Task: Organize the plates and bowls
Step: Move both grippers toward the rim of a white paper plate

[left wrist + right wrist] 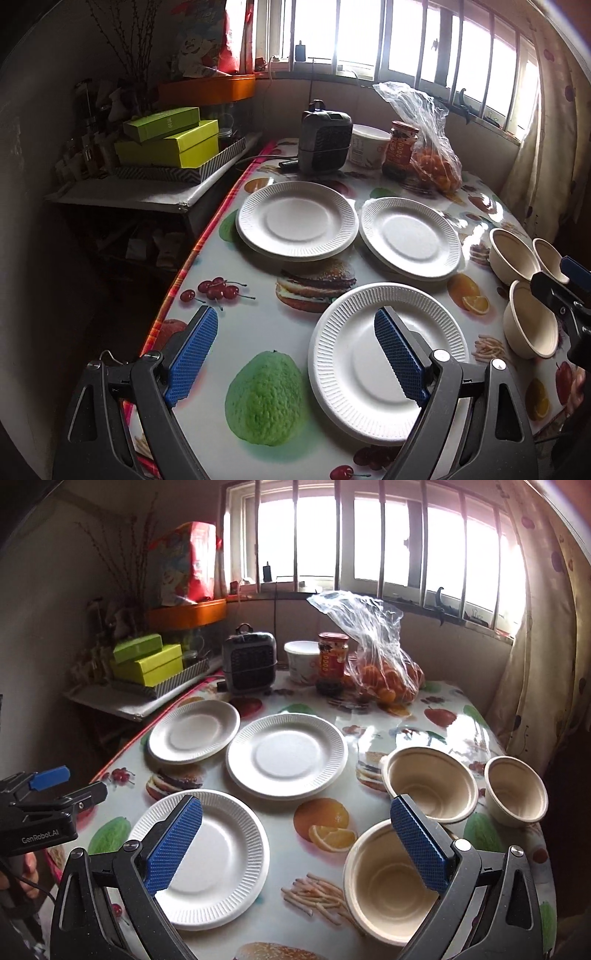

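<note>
A worktop (pixel 369 716) covered in a fruit-print cloth holds three white paper plates and three beige bowls, all lying separately, so nothing looks stacked or sorted yet. The near plate (pixel 388 360) sits closest to the left hand-held gripper (pixel 295 356), with the far-left plate (pixel 297 219) and the middle plate (pixel 410 238) behind it. The near bowl (pixel 391 882) lies under the right hand-held gripper (pixel 295 845); the middle bowl (pixel 430 782) and the small bowl (pixel 515 790) stand just beyond. Both grippers hover with fingers spread wide, holding nothing. The whole task appears to remain.
</note>
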Tool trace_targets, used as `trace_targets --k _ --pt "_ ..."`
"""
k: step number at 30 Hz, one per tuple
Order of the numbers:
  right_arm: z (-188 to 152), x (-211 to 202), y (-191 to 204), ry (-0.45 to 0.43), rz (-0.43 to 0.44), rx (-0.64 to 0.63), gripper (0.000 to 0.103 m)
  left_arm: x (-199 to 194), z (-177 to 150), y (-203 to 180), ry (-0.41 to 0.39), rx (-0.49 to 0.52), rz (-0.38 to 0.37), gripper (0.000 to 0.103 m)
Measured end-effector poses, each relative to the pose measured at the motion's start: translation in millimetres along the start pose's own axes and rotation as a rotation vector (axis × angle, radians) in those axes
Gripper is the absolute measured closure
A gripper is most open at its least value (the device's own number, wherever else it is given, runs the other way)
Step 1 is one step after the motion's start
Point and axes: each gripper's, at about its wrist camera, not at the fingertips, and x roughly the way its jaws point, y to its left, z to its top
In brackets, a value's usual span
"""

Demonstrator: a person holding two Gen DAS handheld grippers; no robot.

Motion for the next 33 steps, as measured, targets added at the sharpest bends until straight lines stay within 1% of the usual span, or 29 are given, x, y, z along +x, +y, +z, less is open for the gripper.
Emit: trace_targets --k 5,10,12,14,16,18,21,23,25,27,28,31,33 --pt "30.4 19.2 4.1 0.009 0.056 -0.022 0.0 7.6 24.0 13.0 0.002 -0.026 0.013 0.016" --pt "62.2 42.3 14.4 0.041 0.131 -0.098 0.0 15.9 44.3 23.9 0.013 -0.065 0.014 0.016" --pt "76.4 52.6 18.2 0.038 0.154 -0.128 0.0 19.9 51.4 28.0 0.017 -0.081 0.015 0.016" --pt "90.6 66.7 20.1 0.05 0.171 -0.153 0.0 24.0 57.3 30.9 0.02 -0.096 0.017 0.016" --pt "101.6 83.1 20.5 0.078 0.213 -0.164 0.0 29.4 62.7 33.9 0.027 -0.106 0.031 0.016" --pt "111.4 99.7 20.9 0.103 0.236 -0.163 0.0 35.1 67.4 38.1 0.031 -0.127 0.042 0.016" --pt "123.5 120.5 26.3 0.117 0.268 -0.196 0.0 42.1 72.2 44.3 0.038 -0.167 0.052 0.016" --pt "131.3 133.3 32.2 0.119 0.296 -0.233 0.0 46.9 75.6 47.3 0.039 -0.175 0.064 0.018" --pt "138.0 148.6 34.8 0.136 0.32 -0.239 0.001 53.0 78.0 50.4 0.044 -0.186 0.071 0.023" --pt "143.2 165.2 37.0 0.156 0.343 -0.238 0.003 59.6 79.1 55.2 0.054 -0.21 0.064 0.024" --pt "145.0 173.1 38.5 0.164 0.343 -0.245 0.006 63.4 78.9 58.1 0.063 -0.226 0.062 0.025" --pt "147.5 195.0 41.8 0.173 0.341 -0.263 0.007 74.4 77.2 64.0 0.089 -0.255 0.061 0.028" --pt "147.6 209.7 40.1 0.199 0.356 -0.234 0.007 81.1 76.2 64.7 0.105 -0.26 0.054 0.028"
